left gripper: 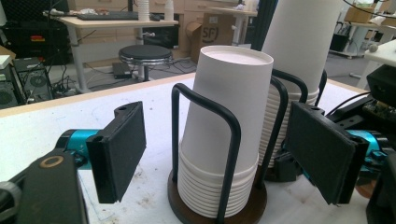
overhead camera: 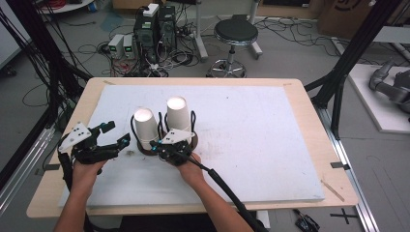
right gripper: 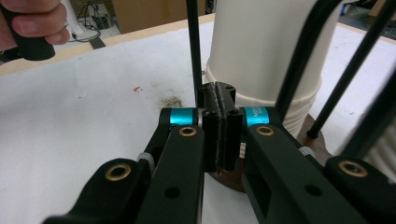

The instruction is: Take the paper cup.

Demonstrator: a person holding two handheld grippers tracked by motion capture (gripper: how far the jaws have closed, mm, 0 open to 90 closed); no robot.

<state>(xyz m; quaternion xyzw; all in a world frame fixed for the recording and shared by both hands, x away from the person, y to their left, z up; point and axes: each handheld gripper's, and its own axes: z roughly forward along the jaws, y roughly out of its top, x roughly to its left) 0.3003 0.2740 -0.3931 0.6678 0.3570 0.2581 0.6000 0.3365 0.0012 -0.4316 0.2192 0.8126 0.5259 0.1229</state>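
Near the middle of the high view, two stacks of upturned white paper cups stand side by side on the counter (overhead camera: 251,145), each in a black wire holder on a round dark base. The left stack (overhead camera: 145,126) is shorter than the right stack (overhead camera: 178,115).

The left gripper (overhead camera: 114,136) sits left of the stacks, held in the person's left hand (overhead camera: 86,173); its jaws are spread wide, and in the left gripper view they frame the nearer stack (left gripper: 223,135) and its wire holder (left gripper: 205,154) without touching them.

The right gripper (right gripper: 219,122) is at the foot of the holders, jaws pressed flat together. Whether anything is pinched between them cannot be told. A thin black upright wire (right gripper: 194,51) rises just behind its tips.
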